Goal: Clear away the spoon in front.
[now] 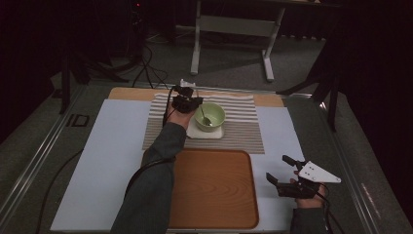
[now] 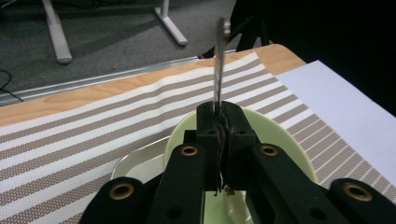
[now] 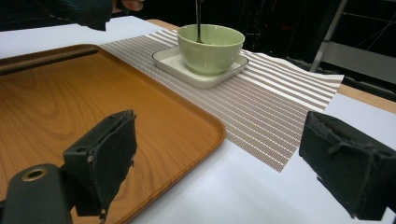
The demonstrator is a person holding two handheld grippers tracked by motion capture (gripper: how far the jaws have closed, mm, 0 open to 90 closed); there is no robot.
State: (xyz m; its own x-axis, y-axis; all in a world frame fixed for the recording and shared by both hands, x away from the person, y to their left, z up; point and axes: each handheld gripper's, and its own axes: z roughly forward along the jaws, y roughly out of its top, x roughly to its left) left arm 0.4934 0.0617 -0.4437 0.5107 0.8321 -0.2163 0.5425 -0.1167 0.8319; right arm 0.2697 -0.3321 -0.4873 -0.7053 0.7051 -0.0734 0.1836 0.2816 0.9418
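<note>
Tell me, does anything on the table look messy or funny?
Nothing looks spilled or broken. The green bowl sits upright on its white plate, on the striped mat. The left tool holds a spoon over the bowl. The mat's far edge ripples slightly.

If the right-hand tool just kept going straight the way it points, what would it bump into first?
Probably the green bowl on its white dish, after passing over the wooden tray's corner and the striped mat; its height is hard to judge.

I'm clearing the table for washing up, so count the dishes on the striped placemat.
2. A pale green ceramic bowl sits on a white square plate near the middle of the placemat. The left gripper holds a metal spoon in the bowl.
</note>
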